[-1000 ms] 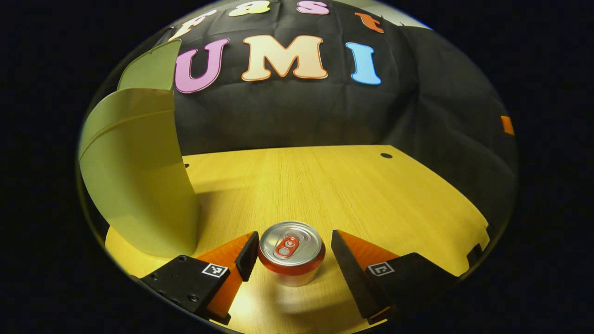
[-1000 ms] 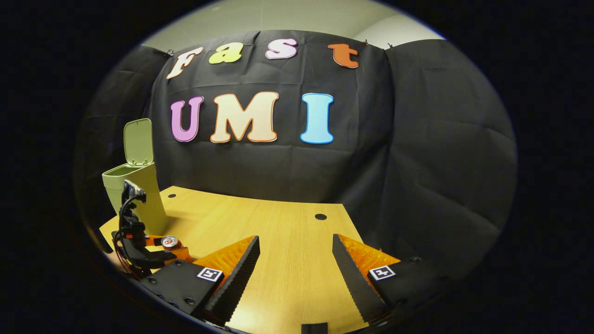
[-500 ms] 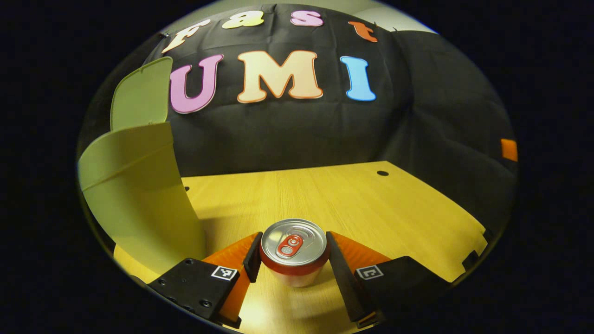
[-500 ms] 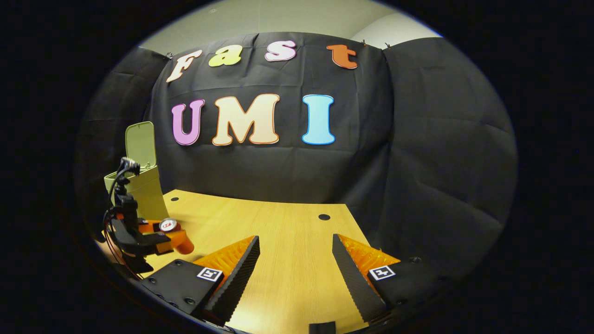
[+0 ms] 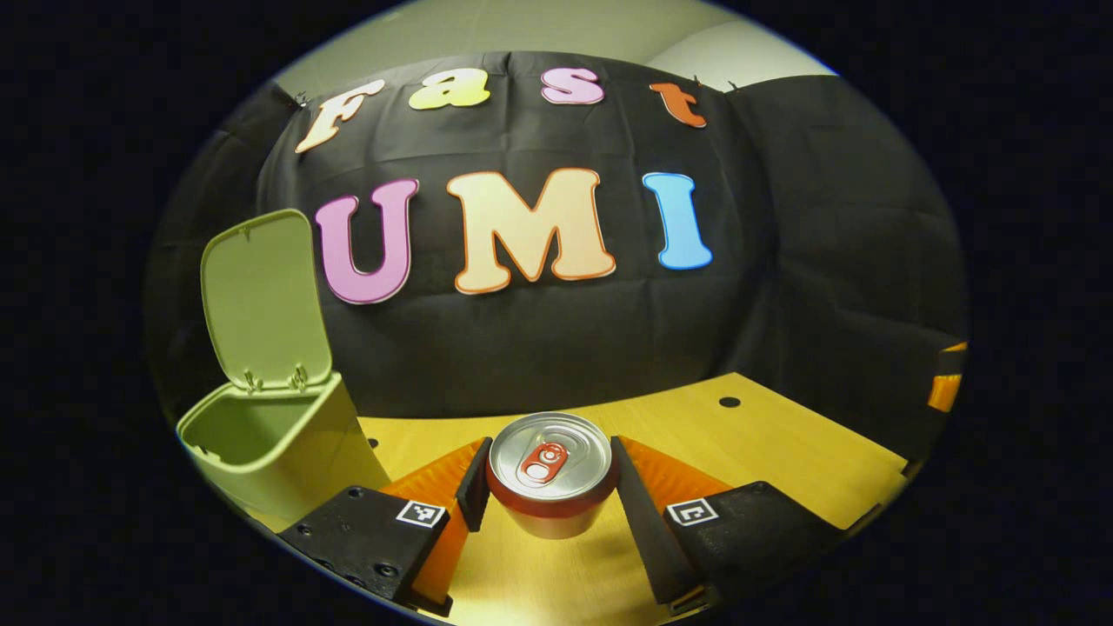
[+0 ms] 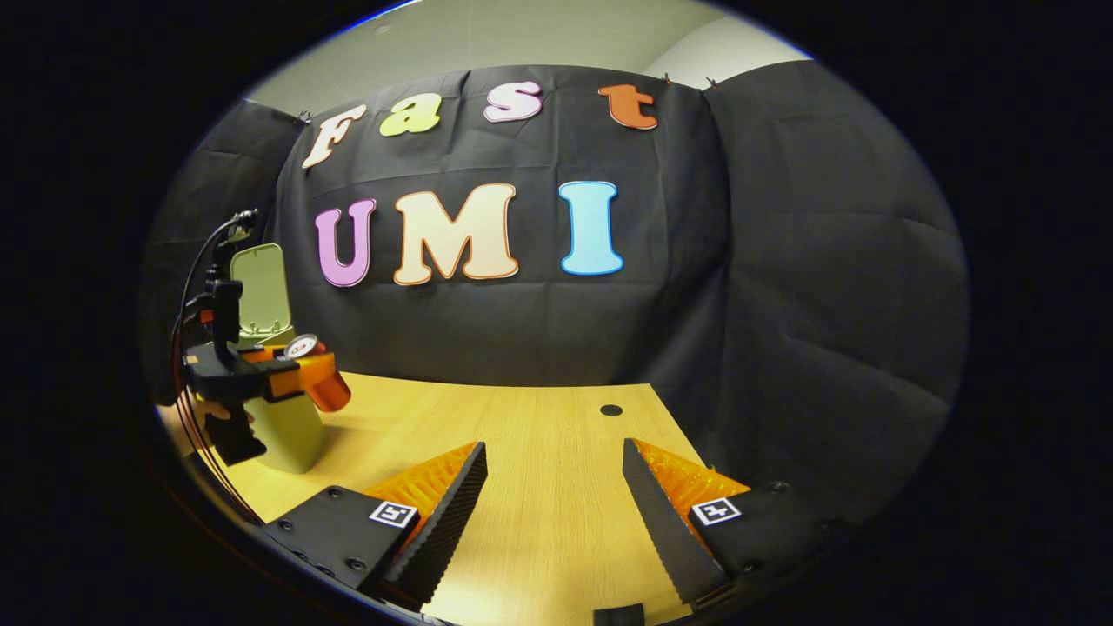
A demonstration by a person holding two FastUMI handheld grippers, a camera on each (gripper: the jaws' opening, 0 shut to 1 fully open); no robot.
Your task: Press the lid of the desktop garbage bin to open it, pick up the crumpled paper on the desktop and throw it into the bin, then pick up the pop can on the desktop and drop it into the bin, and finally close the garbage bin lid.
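A black cloth [image 6: 783,261] hung as the far wall behind a pale wooden table [image 6: 539,487]. Above the cloth, a plain light wall [image 6: 522,35] showed. Small dark holes [image 6: 611,409] dotted the tabletop.

Glossy metal pop can [image 5: 549,474], matt plastic bin [image 5: 287,452], wood-grain desktop [image 5: 783,452]

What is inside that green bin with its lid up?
Through the open green bin, below the raised lid, only bare inner wall shows in the left gripper view. The near rim hides the bottom, so any contents cannot be seen.
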